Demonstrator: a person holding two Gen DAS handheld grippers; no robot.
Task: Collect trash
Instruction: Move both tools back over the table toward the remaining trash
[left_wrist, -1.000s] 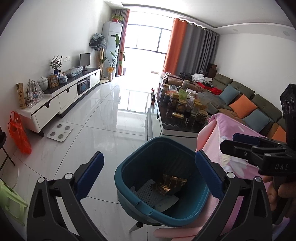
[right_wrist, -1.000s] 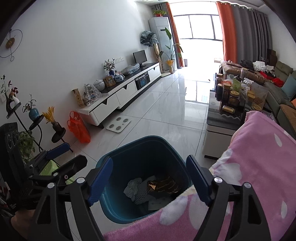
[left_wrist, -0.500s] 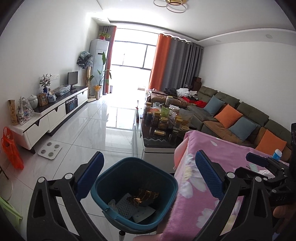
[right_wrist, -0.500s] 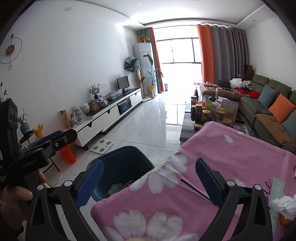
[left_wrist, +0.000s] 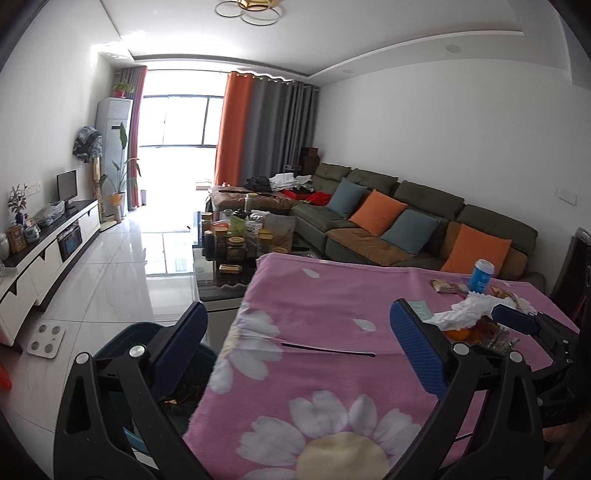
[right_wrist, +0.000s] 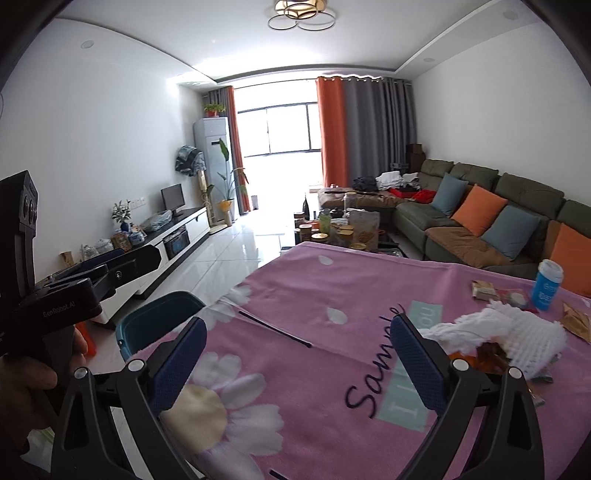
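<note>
A home living room; sectional sofa (left_wrist: 406, 218) with cushions, TV cabinet (right_wrist: 177, 229), curtained window (right_wrist: 280, 125).

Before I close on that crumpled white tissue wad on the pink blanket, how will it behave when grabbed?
The crumpled white tissue wad looks soft and airy, so it will probably squash flat between the pads and weigh almost nothing. It drapes over orange and brown scraps, so a pinch may drag those along. On the fuzzy pink blanket it should not slide much.

The pink blanket (right_wrist: 332, 280) bore the word "Sample"; the left claw (right_wrist: 122, 267) read "GenRobot.AI" on its body.
</note>
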